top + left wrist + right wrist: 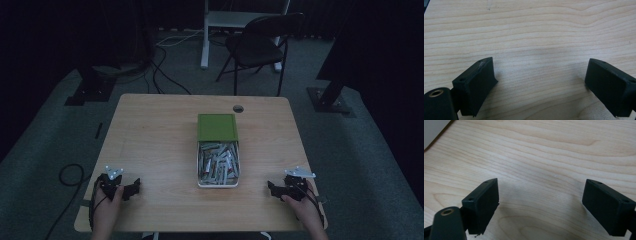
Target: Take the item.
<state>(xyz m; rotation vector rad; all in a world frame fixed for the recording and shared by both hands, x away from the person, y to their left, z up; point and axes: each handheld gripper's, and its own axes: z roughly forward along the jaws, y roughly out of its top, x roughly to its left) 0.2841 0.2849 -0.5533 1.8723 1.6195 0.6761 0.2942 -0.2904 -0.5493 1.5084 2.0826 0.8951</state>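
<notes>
A white box (218,184) with several small silvery packets inside stands at the middle of the wooden table (150,135); its green lid (216,126) lies across its far half. My left gripper (134,190) rests near the table's front left, held by a hand, its jaws pointing toward the box. My right gripper (271,188) rests at the front right, pointing inward too. In the left gripper view my left gripper (539,75) stands open over bare wood. In the right gripper view my right gripper (540,196) is open as well, with nothing between its jaws.
A cable hole (238,108) sits near the table's far edge. Beyond the table stand a dark folding chair (260,45) and a white desk frame (210,30). Cables (165,75) run across the grey floor. A pale object's corner (431,130) shows at the upper left of the right gripper view.
</notes>
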